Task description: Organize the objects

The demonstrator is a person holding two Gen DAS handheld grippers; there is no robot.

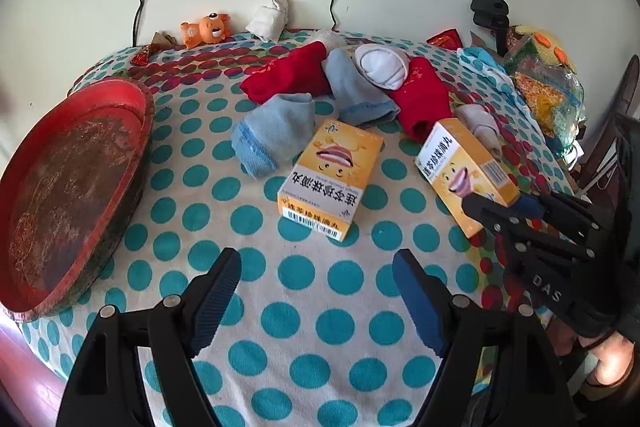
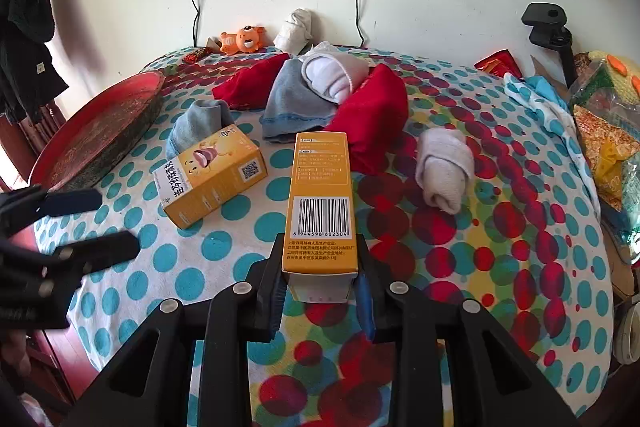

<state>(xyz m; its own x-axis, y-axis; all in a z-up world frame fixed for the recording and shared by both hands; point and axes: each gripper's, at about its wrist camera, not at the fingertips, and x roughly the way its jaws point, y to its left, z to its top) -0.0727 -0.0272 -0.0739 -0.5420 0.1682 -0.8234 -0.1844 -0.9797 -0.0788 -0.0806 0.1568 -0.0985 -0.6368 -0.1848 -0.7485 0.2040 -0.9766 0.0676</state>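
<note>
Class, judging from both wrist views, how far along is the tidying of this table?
Nothing looks sorted yet: the red tray is empty. In hand: the right gripper clamps one yellow box. Left: the second yellow box, the loose socks; the left gripper is open, empty.

wrist views angled down, sharing tablecloth (image 1: 304, 307)
</note>
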